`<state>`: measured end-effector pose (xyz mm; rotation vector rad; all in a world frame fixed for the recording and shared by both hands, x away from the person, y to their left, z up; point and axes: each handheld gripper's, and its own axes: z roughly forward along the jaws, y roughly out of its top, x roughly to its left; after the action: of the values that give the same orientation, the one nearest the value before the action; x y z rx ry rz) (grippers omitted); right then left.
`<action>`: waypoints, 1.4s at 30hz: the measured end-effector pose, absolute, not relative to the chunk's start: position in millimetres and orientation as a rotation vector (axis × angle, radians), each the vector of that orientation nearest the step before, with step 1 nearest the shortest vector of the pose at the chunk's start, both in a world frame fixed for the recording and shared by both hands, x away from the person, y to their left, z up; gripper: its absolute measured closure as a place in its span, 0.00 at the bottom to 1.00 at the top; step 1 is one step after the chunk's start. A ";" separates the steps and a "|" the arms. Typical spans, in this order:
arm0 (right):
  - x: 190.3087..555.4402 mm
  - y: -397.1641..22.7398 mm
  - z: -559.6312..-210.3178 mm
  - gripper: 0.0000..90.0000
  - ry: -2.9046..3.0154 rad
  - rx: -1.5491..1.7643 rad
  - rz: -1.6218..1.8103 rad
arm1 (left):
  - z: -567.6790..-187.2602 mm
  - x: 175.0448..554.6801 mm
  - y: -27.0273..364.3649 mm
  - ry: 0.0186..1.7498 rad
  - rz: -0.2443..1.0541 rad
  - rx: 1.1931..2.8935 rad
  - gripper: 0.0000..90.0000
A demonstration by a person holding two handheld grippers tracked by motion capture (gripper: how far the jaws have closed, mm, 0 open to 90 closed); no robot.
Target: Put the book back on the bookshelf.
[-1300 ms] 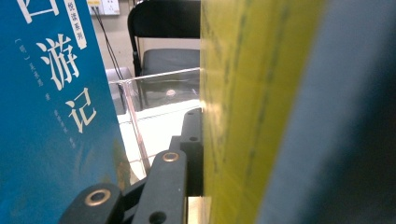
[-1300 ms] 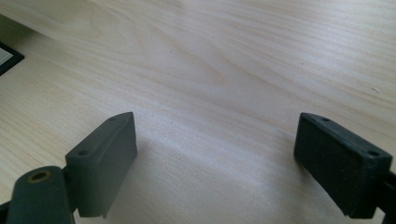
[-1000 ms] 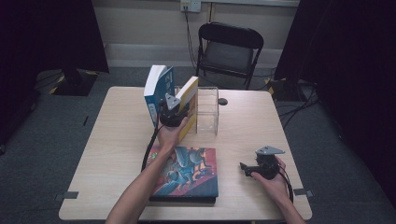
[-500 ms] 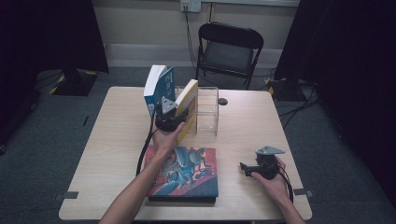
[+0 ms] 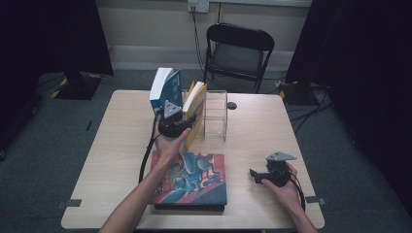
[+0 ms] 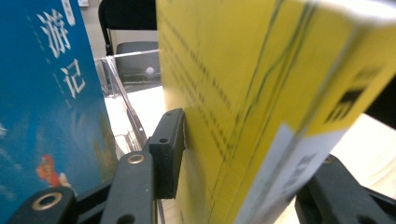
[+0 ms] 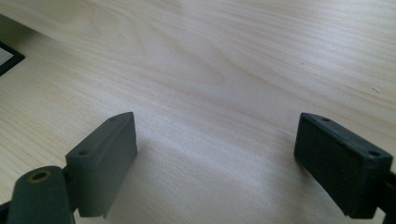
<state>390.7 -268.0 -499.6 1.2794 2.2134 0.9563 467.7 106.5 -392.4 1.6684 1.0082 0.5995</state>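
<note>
**Left Jaws Loosened Around Yellow Book**

The left gripper (image 6: 233, 186) had just been opening, the yellow paperback book (image 6: 261, 93) between its jaws, leaning beside the upright blue book (image 5: 165, 91) against the clear acrylic stand (image 5: 215, 114). The right gripper (image 7: 219, 163) stood wide over the pale wooden table (image 7: 233, 60).

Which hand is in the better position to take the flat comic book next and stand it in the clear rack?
Probably right. The right claw is open and empty beside the comic book; the left claw, just opening, has the yellow book between its jaws.
</note>
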 end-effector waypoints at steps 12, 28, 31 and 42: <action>390.7 -268.0 -499.6 0.14 2.214 1.281 0.957 | -369.7 462.0 115.8 0.977 0.610 1.682 0.59; 390.8 -268.1 -499.7 0.14 2.214 1.279 0.957 | -361.8 464.6 118.5 0.958 0.581 1.695 0.61; 390.9 -268.1 -499.7 0.14 2.214 1.278 0.958 | -355.0 464.8 118.0 0.963 0.569 1.700 0.61; 390.9 -268.2 -499.7 0.14 2.215 1.278 0.958 | -328.6 475.9 119.8 1.042 0.424 1.842 0.65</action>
<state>390.9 -268.2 -499.7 1.2775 2.2152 0.9580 475.9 119.8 -328.6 1.8422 1.0417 0.4244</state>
